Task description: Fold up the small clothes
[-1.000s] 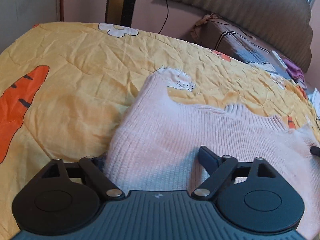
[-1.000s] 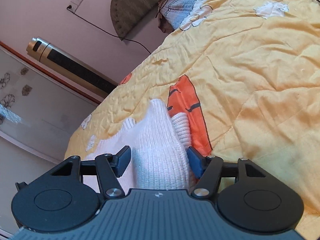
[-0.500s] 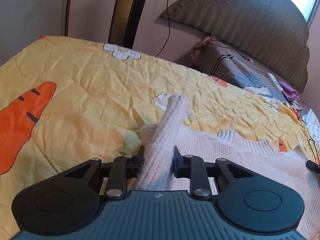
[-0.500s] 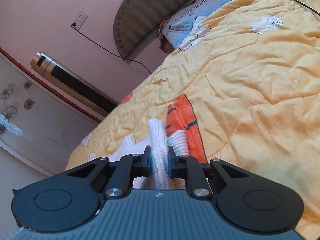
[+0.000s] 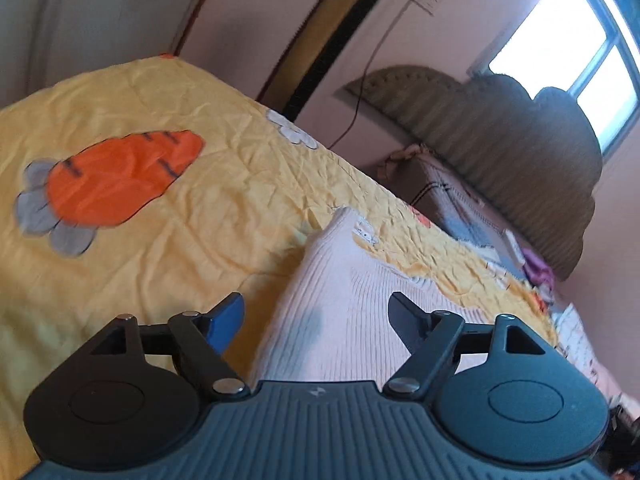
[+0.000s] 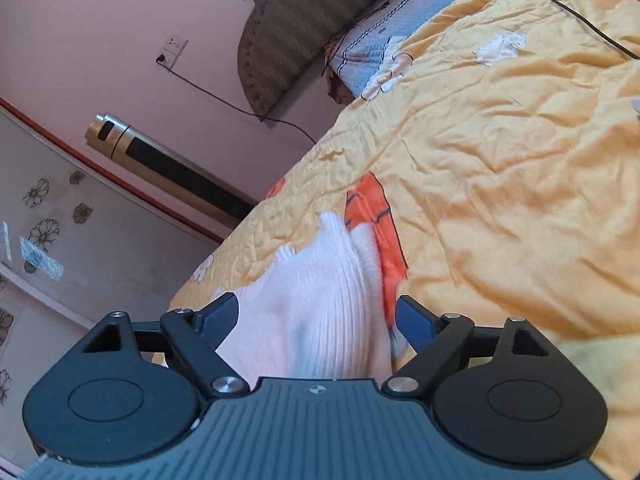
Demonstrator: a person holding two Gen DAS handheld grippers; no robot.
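Observation:
A pale pink ribbed knit sweater (image 5: 352, 292) lies on the yellow quilt (image 5: 160, 232). In the left wrist view my left gripper (image 5: 316, 312) is open, its fingers spread wide on either side of a raised fold of the sweater, not pinching it. In the right wrist view the sweater (image 6: 320, 288) bunches up between the fingers of my right gripper (image 6: 316, 312), which is also open with its jaws wide apart. The sweater's lower part is hidden behind both gripper bodies.
The quilt has orange carrot prints (image 5: 116, 184) and covers a bed. A padded headboard (image 5: 500, 132) and pillows (image 6: 372, 52) stand at the far end. A tower fan (image 6: 168, 168) stands by the wall. A black cable (image 6: 588, 20) lies on the quilt.
Both grippers were open, shut on folds of the sweater half a second ago, and have now opened wide again. Both views have tilted and lifted.

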